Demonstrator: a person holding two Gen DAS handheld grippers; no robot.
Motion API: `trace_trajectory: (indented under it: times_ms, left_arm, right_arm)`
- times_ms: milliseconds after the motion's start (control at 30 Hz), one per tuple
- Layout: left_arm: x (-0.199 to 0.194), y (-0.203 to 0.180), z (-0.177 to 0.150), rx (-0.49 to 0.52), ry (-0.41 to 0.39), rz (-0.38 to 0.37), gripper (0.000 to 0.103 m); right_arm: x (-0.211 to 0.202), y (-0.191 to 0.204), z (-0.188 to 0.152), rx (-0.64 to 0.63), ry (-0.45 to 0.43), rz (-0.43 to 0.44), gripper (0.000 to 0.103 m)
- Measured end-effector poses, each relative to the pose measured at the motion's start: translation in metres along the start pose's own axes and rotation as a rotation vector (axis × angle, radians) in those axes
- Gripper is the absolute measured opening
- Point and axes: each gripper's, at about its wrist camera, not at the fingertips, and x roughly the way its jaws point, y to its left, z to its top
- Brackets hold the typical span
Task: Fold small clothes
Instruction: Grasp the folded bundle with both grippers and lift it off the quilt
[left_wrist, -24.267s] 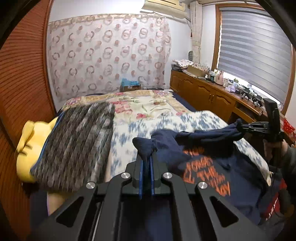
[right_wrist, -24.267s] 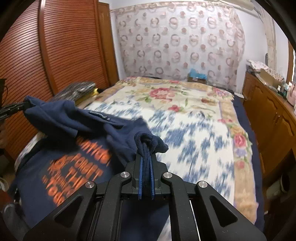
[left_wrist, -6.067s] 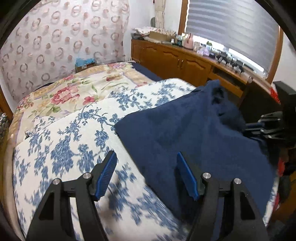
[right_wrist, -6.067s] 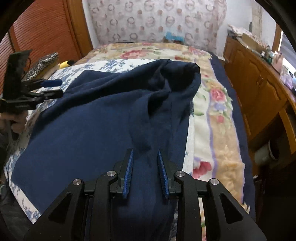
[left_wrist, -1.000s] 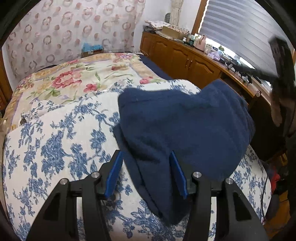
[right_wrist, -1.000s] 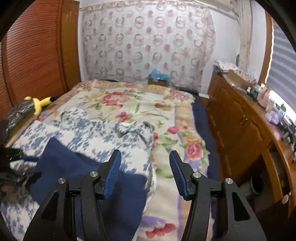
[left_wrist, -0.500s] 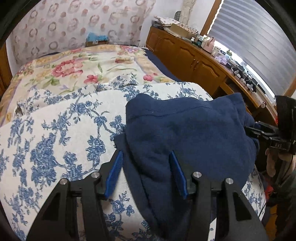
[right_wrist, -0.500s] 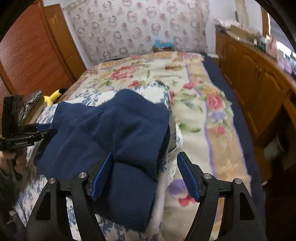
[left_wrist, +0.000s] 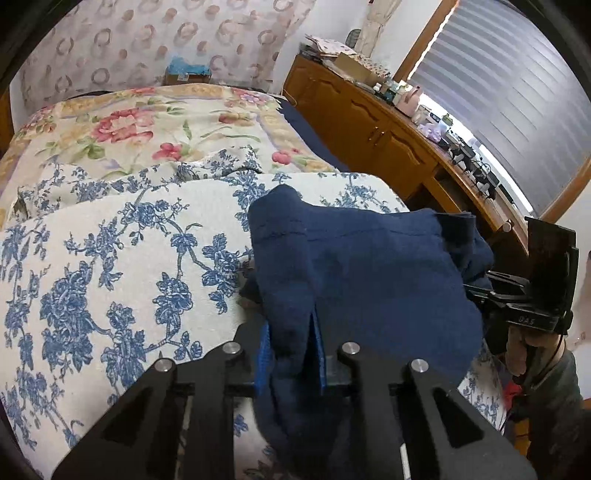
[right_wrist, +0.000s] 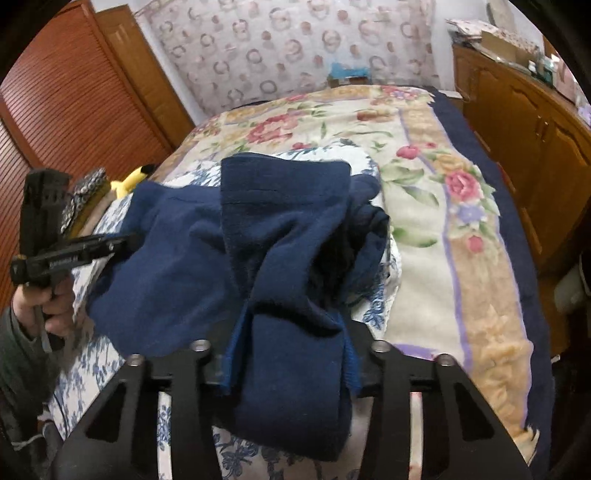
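A folded navy blue garment (left_wrist: 362, 266) lies on the blue-flowered white cloth (left_wrist: 110, 266) at the near end of the bed. My left gripper (left_wrist: 290, 347) is shut on its near left edge, with cloth bunched between the blue pads. In the right wrist view the same garment (right_wrist: 280, 229) is rumpled and folded over itself. My right gripper (right_wrist: 291, 354) is shut on a thick fold of it. Each gripper shows in the other's view, the right one (left_wrist: 517, 295) at the garment's far side, the left one (right_wrist: 74, 251) at its left edge.
A floral blanket (left_wrist: 155, 122) covers the far half of the bed. A wooden cabinet (left_wrist: 369, 122) with clutter runs along the right under a blinded window. A slatted wooden door (right_wrist: 74, 103), a yellow plush (right_wrist: 133, 177) and a patterned cushion (right_wrist: 86, 192) are on the left.
Both grippers have closed on the navy garment, which half a second ago lay between open jaws. The garment is now more bunched up towards the right gripper.
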Motion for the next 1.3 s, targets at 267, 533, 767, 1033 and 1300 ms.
trace_trajectory:
  times_ms: [267, 533, 767, 1033, 1300]
  left_arm:
    - [-0.063, -0.034, -0.003, 0.07, -0.125, -0.074, 0.012]
    - [-0.16, -0.026, -0.017, 0.093, -0.291, -0.083, 0.012]
    - [-0.243, 0.033, -0.042, 0.042, -0.404, 0.039, 0.012]
    - [-0.317, 0.12, -0.079, -0.078, -0.502, 0.199, 0.012]
    - [-0.335, 0.193, -0.114, -0.202, -0.532, 0.286, 0.012]
  right_arm:
    - [-0.042, 0.031, 0.008, -0.11, -0.081, -0.05, 0.022]
    - [-0.083, 0.085, 0.042, -0.213, -0.177, -0.054, 0.022]
    - [-0.063, 0.18, 0.084, -0.396, -0.199, 0.016, 0.022]
    - [0.003, 0.306, 0.136, -0.582, -0.191, 0.156, 0.022]
    - [0.089, 0.408, 0.175, -0.708, -0.144, 0.245, 0.021]
